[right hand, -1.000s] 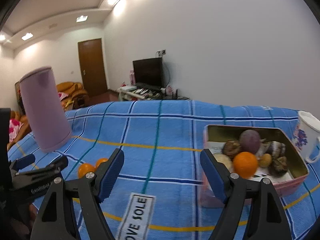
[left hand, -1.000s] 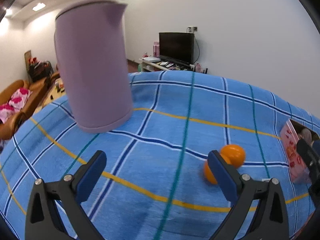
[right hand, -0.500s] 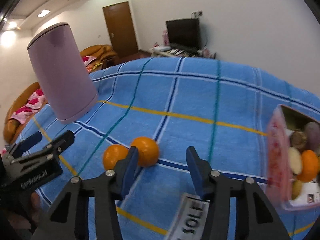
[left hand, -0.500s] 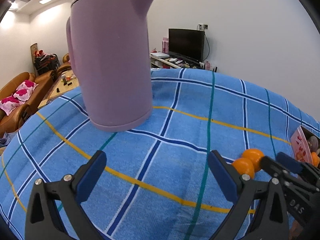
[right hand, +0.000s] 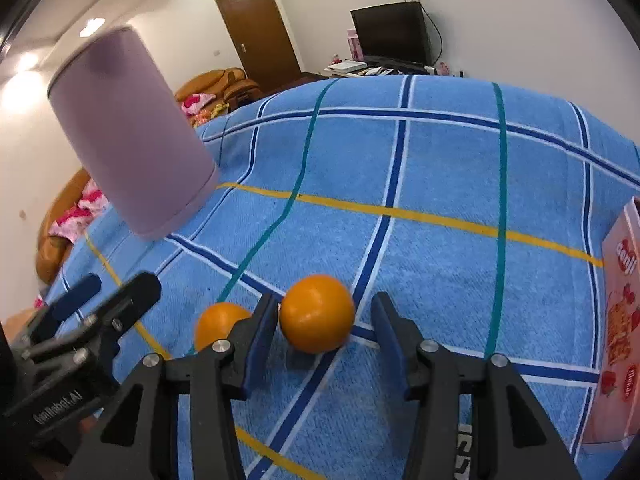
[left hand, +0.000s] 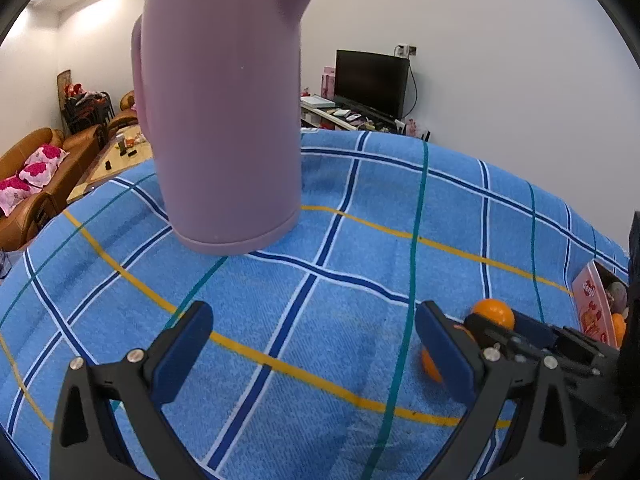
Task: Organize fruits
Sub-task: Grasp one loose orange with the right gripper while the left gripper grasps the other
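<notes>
The right tongs (right hand: pixel 324 340) point down at the blue plaid surface (right hand: pixel 440 176), jaws just narrowed and now straddling an orange (right hand: pixel 317 313). The left pad sits against the fruit's side or just short of it; the right pad stands clear with a gap showing, so the orange is between the jaws but not gripped. It rests on the cloth where a dark blue stripe crosses.

A second orange (right hand: pixel 218 326) lies just beside the first, outside the jaws and partly hidden behind the left finger.

The left tongs (left hand: pixel 312 350) hover over bare cloth with jaws spread wide and nothing between them. Seen from the right wrist, they sit low at the left edge, near the second orange. From the left wrist, the right tongs reach in from the right edge with both oranges by their tips.

A pink tin (right hand: pixel 620 320) stands at the right edge of the surface, well apart from the oranges; a little of its contents shows in the left wrist view.

Farther back on the left stands a mauve kettle (left hand: pixel 224 112), upright on the cloth.

Beyond the surface are a dark screen (right hand: pixel 394 32) on a low stand, a brown door (right hand: pixel 260 36) and an orange-brown sofa (left hand: pixel 36 184) with pink cushions.
</notes>
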Action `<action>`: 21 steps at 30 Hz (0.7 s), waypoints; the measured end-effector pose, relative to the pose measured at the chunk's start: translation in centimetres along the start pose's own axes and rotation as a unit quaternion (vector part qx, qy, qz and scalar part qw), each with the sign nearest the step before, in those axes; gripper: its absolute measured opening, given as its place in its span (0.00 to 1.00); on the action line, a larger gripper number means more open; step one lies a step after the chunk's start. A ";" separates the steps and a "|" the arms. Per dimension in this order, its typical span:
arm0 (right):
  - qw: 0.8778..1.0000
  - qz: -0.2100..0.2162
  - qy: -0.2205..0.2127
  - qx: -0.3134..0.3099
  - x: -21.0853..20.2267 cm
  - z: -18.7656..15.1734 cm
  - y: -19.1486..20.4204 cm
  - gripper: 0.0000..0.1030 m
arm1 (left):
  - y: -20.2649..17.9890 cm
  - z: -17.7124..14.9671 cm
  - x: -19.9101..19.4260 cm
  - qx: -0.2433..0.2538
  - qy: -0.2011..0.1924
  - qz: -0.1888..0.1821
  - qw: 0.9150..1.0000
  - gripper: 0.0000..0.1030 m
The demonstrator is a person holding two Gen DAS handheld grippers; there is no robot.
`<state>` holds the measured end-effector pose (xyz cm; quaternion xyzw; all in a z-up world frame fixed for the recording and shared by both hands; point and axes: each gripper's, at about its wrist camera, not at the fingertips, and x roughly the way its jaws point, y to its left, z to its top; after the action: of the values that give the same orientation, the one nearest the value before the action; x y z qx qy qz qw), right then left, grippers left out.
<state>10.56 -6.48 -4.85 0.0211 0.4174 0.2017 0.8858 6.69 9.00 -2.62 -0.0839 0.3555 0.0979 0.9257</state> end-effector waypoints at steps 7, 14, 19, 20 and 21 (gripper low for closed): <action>0.999 -0.007 -0.026 0.021 -1.7 -0.7 -0.7 0.37 | 0.5 0.3 0.0 -0.009 -0.004 -0.008 1.000 0.99; 0.993 -0.063 -0.092 0.041 -5.6 -1.9 -1.6 0.37 | -1.7 -0.2 -1.2 0.031 0.013 -0.105 0.994 0.94; 0.992 -0.060 -0.093 0.053 -6.2 -2.6 -2.1 0.37 | -3.6 -1.0 -0.6 0.064 0.029 -0.098 0.993 0.89; 0.992 -0.061 -0.094 0.050 -6.2 -2.6 -2.1 0.37 | -4.1 -1.3 -0.2 0.073 0.037 -0.097 0.992 0.87; 0.992 -0.064 -0.095 0.047 -6.3 -2.6 -1.9 0.37 | -4.4 -1.5 0.1 0.077 0.045 -0.100 0.991 0.83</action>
<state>5.72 -10.94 -2.35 0.0548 0.3408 0.1225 0.9305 6.83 4.43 -3.38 -0.0514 0.3928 -0.0269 0.9178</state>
